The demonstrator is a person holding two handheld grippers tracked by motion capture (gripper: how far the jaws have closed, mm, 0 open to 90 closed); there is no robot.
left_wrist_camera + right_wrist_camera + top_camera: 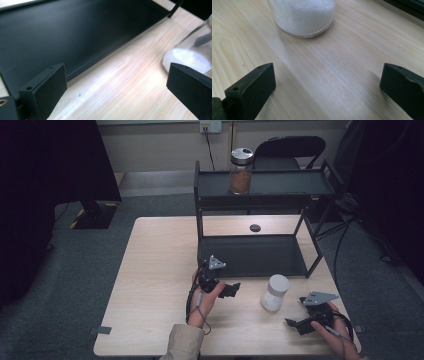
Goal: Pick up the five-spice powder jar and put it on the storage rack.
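A clear jar of white grains (274,293) with a white lid stands on the wooden table (160,270), in front of the black two-tier rack (260,255). A second jar of brown powder (240,171) with a silver lid stands on the rack's top shelf. My left gripper (231,290) is open, low over the table just left of the white jar (190,55), with nothing between its jaws. My right gripper (296,325) is open near the table's front right, and the white jar (303,16) stands a short way ahead of its jaws.
The rack's lower shelf (62,37) is bare and lies close to the left gripper. A small black disc (255,227) lies on the table behind the rack. A black chair (287,150) stands beyond the table. Bare table spreads to the left.
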